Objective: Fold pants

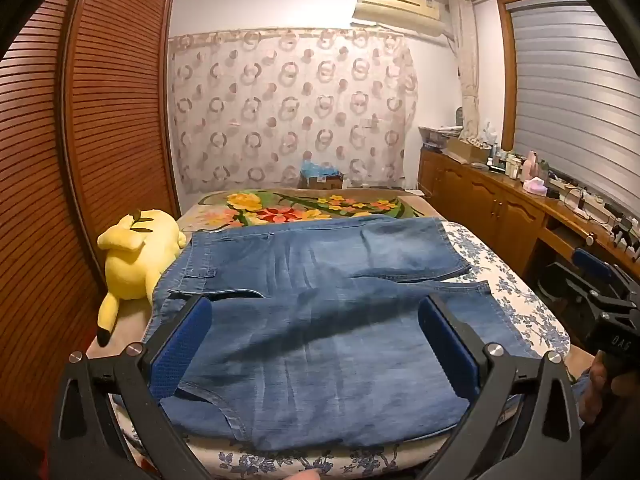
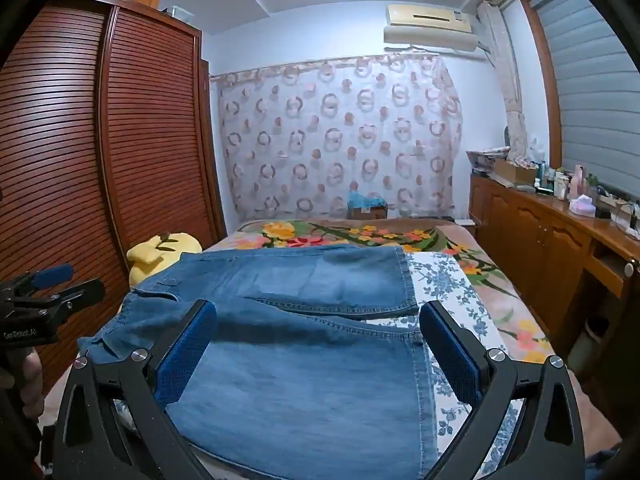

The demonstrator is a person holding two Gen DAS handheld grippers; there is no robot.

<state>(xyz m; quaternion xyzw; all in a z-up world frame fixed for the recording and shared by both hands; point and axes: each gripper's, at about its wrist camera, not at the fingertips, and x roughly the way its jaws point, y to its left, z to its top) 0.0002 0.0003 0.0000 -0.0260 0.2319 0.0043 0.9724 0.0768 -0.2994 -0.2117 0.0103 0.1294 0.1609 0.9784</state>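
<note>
Blue denim pants [image 1: 312,320] lie spread flat on the bed, waistband to the left, the two legs running to the right with a gap between their hems. They also show in the right wrist view [image 2: 296,340]. My left gripper [image 1: 316,312] is open above the near leg, its blue pads wide apart and holding nothing. My right gripper [image 2: 318,320] is open above the near leg's hem end, also holding nothing. The right gripper shows at the right edge of the left wrist view [image 1: 600,300], and the left gripper at the left edge of the right wrist view [image 2: 44,300].
A yellow plush toy [image 1: 136,256] lies beside the waistband at the left. A blue-flowered sheet [image 1: 500,280] covers the bed, with a bright floral blanket [image 1: 304,208] beyond. A slatted wooden wardrobe [image 1: 80,140] stands left; a cluttered wooden cabinet [image 1: 500,200] runs along the right.
</note>
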